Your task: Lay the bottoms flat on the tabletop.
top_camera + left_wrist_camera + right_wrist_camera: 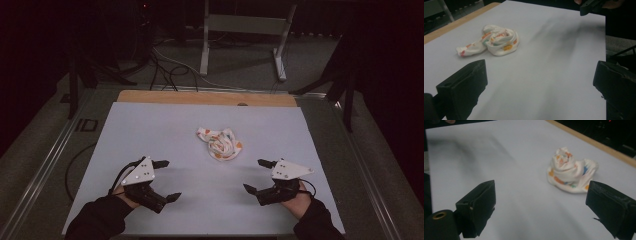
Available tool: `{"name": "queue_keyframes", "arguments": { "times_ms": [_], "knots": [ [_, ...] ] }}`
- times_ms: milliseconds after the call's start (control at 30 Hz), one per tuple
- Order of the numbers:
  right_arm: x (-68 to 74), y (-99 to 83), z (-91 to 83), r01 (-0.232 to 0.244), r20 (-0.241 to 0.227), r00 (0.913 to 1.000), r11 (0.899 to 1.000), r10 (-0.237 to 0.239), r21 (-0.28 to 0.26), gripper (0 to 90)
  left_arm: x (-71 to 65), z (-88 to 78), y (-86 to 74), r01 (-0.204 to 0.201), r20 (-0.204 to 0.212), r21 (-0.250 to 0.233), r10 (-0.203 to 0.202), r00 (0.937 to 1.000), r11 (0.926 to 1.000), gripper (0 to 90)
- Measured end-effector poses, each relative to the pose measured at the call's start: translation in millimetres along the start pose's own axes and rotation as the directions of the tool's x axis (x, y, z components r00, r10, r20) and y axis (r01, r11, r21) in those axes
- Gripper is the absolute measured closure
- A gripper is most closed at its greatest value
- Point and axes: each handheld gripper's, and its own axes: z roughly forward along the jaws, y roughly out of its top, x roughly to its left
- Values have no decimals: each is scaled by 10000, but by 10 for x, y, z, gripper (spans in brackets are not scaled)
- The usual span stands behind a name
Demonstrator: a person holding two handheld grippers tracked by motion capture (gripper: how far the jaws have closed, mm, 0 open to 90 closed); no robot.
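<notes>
High view first: a white sheet (165,135) covers the table (210,97), whose wooden far edge peeks out beyond it. Near the middle, a little toward the far side, lies the cloth (220,143), a crumpled white bundle with orange and coloured spots. The left gripper (167,180) sits at the near left, held in a hand in a dark sleeve, jaws wide apart and empty, aimed inward to the right. The right gripper (256,175) mirrors it at the near right, jaws also spread with nothing between them, aimed to the left. The cloth lies beyond both, between their lines and well apart from each. A grey plate tops each gripper, and a cable trails off the left one. Past the table, a metal frame (245,30) stands on the dark floor among loose cables.

Left gripper view: two black jaws stand far apart at the bottom corners, bare sheet between them. The cloth (492,42) lies ahead, up and left, untouched. The right gripper (590,6) pokes in at the top edge.

Right gripper view: jaws again spread wide, nothing gripped. The cloth (570,171) rests ahead to the right, close above the right-hand jaw in the picture but not touching it, with the wooden edge running behind it
</notes>
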Motion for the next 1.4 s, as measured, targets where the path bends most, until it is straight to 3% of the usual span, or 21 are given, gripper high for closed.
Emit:
{"name": "queue_keyframes", "arguments": {
  "times_ms": [300, 500, 1033, 1067, 1267, 1400],
  "knots": [
    [-55, 135, 72, 235, 254, 9994, 9997, -233, -83, 94, 135, 161, 145, 157, 293, -196, -151, 9995, 9997, 0],
    [-128, 220, 139, 104, 495, 9987, 9998, -94, -188, 94, 188, 290, 231, 93, 363, -78, -90, 9993, 9999, 0],
    [-318, 411, 343, -88, 1094, 9939, 9995, 122, -313, 105, 346, 528, 505, 175, -98, 55, -174, 9998, 9998, 0],
    [-355, 438, 373, -109, 1305, 9913, 9995, 145, -283, 106, 356, 544, 518, 195, -125, 51, -195, 9997, 9998, 1],
    [-447, 471, 451, -322, 1518, 9878, 9991, 362, -290, 106, 405, 659, 569, 224, -257, 74, -222, 9994, 9997, 1],
    [-504, 462, 532, -553, 1855, 9809, 9983, 579, -192, 107, 446, 749, 585, 249, -369, 132, -244, 9990, 9996, 0]
  ]
}}
